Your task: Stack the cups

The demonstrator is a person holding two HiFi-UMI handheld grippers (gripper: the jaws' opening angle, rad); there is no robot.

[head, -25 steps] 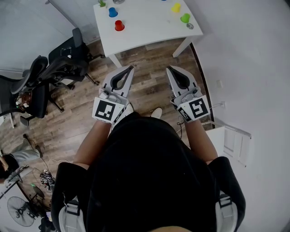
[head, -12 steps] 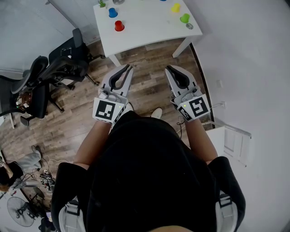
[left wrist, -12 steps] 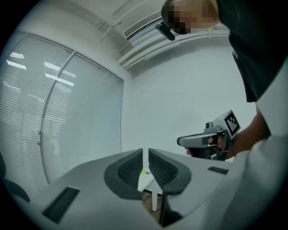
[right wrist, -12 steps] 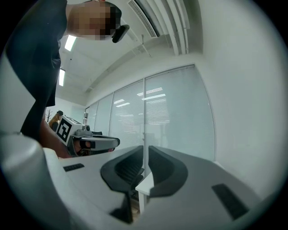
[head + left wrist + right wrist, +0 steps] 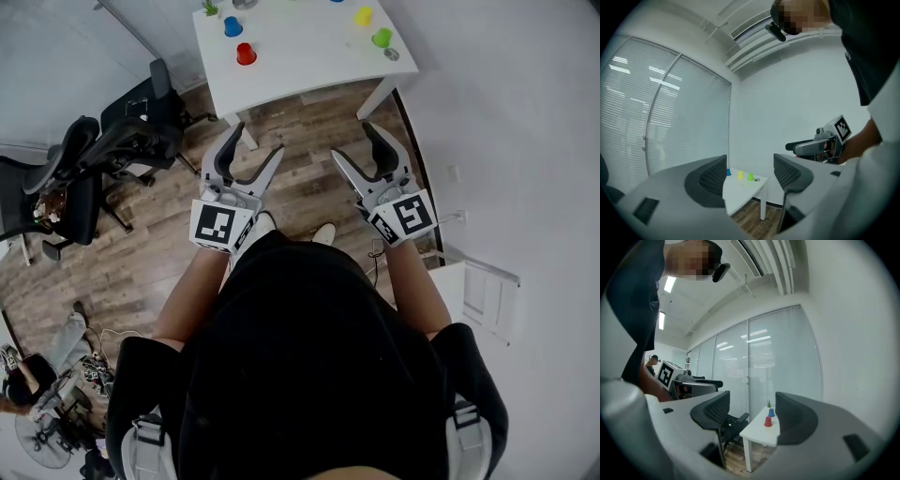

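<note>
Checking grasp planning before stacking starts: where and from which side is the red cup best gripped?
Likely across its side wall near mid-height, coming level from the near edge of the white table. The red cup stands free there, seemingly narrower on top, and the blue cup sits behind it, clear of that approach.
</note>
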